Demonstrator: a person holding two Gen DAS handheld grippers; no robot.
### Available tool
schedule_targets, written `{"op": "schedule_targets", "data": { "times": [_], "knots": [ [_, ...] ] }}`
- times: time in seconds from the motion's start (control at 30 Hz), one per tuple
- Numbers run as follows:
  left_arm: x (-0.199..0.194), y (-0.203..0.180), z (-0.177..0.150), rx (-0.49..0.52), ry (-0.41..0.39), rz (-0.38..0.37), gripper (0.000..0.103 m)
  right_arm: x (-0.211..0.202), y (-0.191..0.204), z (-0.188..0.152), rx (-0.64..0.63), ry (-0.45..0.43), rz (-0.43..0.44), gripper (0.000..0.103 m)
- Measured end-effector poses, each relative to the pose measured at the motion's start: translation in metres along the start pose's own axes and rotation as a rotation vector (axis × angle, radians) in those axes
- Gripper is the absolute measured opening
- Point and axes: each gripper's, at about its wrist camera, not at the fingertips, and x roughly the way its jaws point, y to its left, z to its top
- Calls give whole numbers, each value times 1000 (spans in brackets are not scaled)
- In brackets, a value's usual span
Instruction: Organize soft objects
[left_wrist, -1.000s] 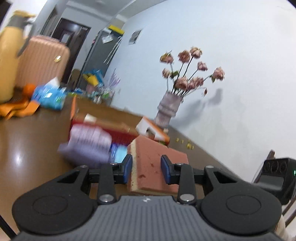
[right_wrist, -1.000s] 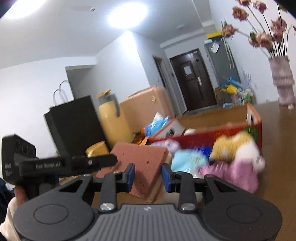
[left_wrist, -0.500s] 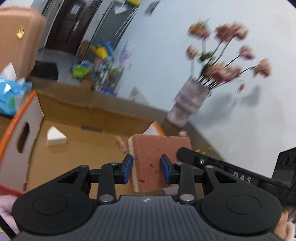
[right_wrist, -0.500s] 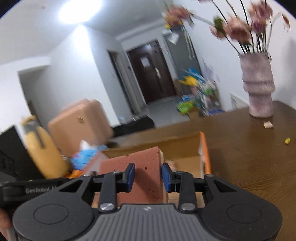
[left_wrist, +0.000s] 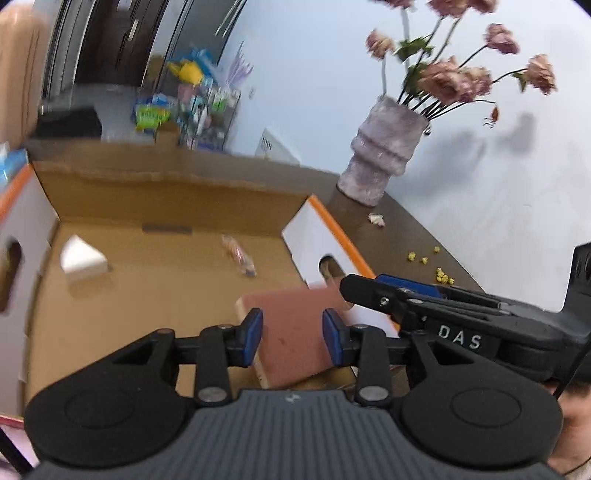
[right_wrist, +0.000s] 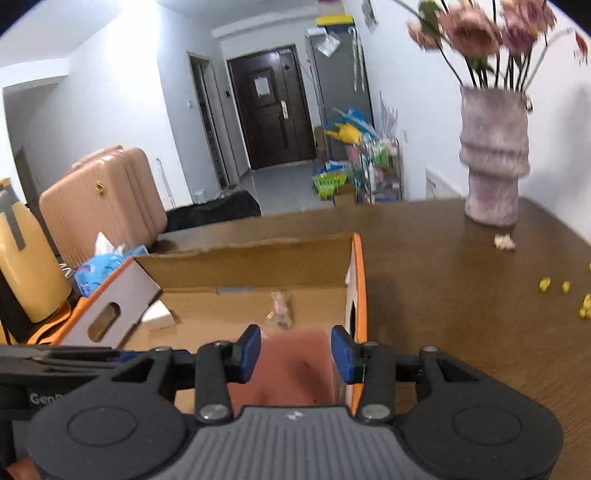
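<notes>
Now both grippers, left (left_wrist: 291, 332) and right (right_wrist: 295, 354), are opening, dropping the sponge (left_wrist: 295, 332) at the box's (left_wrist: 166, 295) right edge; next, withdraw.

Both tongs, left (left_wrist: 291, 332) and right (right_wrist: 295, 352), are opening.

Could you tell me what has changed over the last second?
Both grippers carried the red sponge from beside the soft toys to over the cardboard box. The left gripper and right gripper are now opening, releasing it. The vase stayed put.
</notes>
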Motion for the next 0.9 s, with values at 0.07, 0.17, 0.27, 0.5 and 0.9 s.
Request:
{"op": "schedule_targets", "data": {
  "times": [0.07,0.17,0.27,0.5,0.9],
  "knots": [
    [-23,-3,4,37,-45,31,45,-14,3,9,-9,-23,1,42],
    [-66,-2,11,111,-120,122,55,-40,10,23,-31,-66,-1,49],
    [-108,6,16,172,-182,220,62,-67,21,34,-73,-116,-7,62],
    [-180,19,-6,249,-459,545,97,-115,46,24,-136,-375,-76,103],
    [-211,26,-21,162,-496,487,101,-122,67,9,-172,-386,-70,103]
  ]
}}
